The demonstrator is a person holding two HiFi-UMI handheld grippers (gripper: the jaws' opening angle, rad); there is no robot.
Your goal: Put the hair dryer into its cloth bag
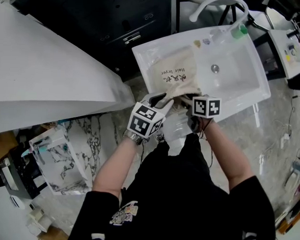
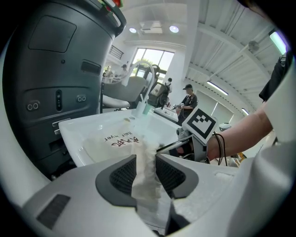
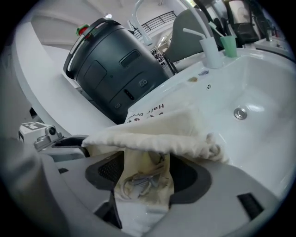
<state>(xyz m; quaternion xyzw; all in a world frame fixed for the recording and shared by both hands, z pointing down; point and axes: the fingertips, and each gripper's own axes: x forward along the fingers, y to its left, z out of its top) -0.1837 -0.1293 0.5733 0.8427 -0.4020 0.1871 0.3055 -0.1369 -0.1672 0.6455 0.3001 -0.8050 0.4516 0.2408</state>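
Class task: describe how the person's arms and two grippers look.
The left gripper and right gripper are white-shelled with dark textured pads, each carrying a cube of black-and-white square markers. The person wears a black short-sleeved shirt and dark cords on the right wrist.

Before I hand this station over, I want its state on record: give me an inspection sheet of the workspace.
Surface: white basin with a drain.
Job's things: cloth bag lies on the basin's left part; hair dryer not seen.
Clutter: green cup, clear cup at the back rim.
Grippers: left gripper, right gripper at the bag's near edge, jaws apart, cloth between.
Cables: dark cord at the right wrist.
Surroundings: dark grey machine behind; marble floor.
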